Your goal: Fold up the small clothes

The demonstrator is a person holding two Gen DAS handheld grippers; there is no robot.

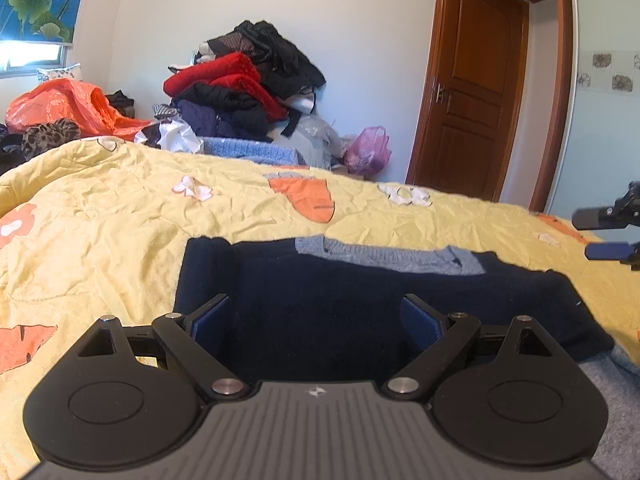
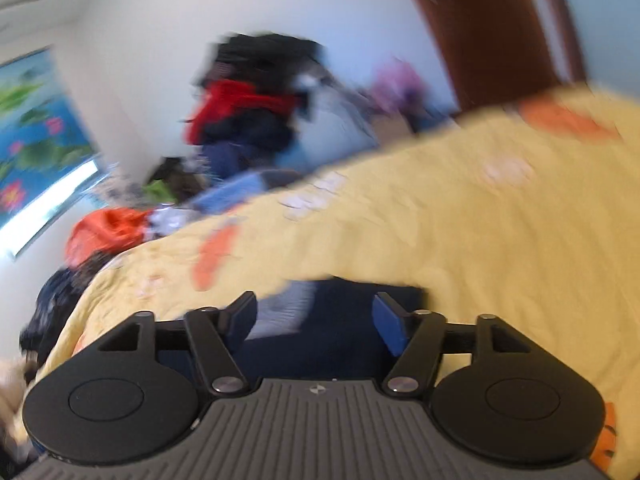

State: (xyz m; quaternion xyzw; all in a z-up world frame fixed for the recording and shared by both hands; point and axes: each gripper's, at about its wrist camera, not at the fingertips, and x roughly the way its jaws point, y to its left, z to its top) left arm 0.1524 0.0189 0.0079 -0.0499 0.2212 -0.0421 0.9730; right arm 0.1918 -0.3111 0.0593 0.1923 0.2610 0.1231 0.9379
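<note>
A small navy knitted sweater [image 1: 360, 296] with a grey-blue collar [image 1: 384, 258] lies folded on the yellow bedspread [image 1: 120, 216]. My left gripper [image 1: 316, 316] hovers over its near edge, jaws wide apart, nothing between the blue pads. At the right edge of the left wrist view my right gripper [image 1: 592, 234] shows, open and clear of the sweater. The right wrist view is blurred; there my right gripper [image 2: 316, 320] stands open above the sweater [image 2: 344, 320], pads apart from the cloth.
A heap of red, black and navy clothes [image 1: 248, 84] is piled against the far wall. An orange plastic bag [image 1: 68, 106] lies at the back left, a pink bag [image 1: 368, 150] by the brown door [image 1: 472, 80]. Grey cloth [image 1: 616, 400] lies at the near right.
</note>
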